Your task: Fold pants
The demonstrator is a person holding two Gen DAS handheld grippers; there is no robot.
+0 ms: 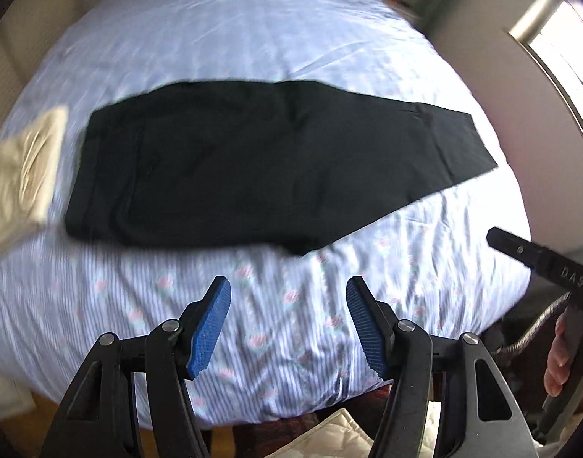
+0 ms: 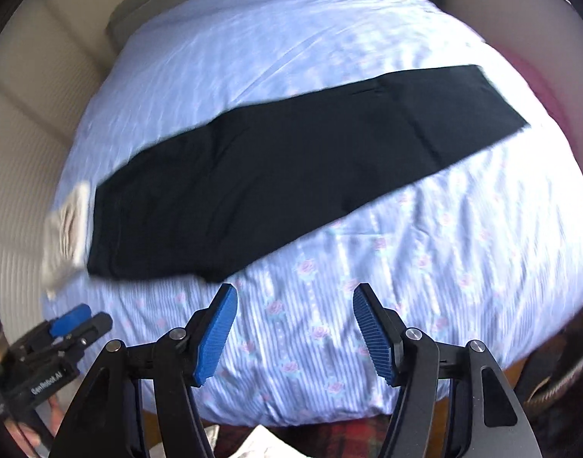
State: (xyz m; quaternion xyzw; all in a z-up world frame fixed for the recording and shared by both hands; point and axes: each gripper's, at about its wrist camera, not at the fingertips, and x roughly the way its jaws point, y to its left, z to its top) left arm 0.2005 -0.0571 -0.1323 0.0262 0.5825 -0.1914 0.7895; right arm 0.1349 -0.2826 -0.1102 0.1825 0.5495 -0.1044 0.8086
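1. Nearest in the left wrist view, the left gripper (image 1: 287,324) is seen with its blue pads well apart and nothing between them, above the near edge of the bed (image 1: 253,30).
2. Beyond it, the black pants (image 1: 253,160) are laid lengthwise as one long strip across the middle of the bed, beside a folded beige cloth (image 1: 20,175) at the left edge.
3. In the right wrist view, the right gripper (image 2: 295,328) is likewise shown parted and empty, clear of the pants (image 2: 291,175).
4. A lengthwise fold is judged done; next, one end must be gripped and carried over the other.

Motion blur smears the cream cloth (image 1: 24,175) beside the pants (image 1: 260,168), cut off at the left edge.
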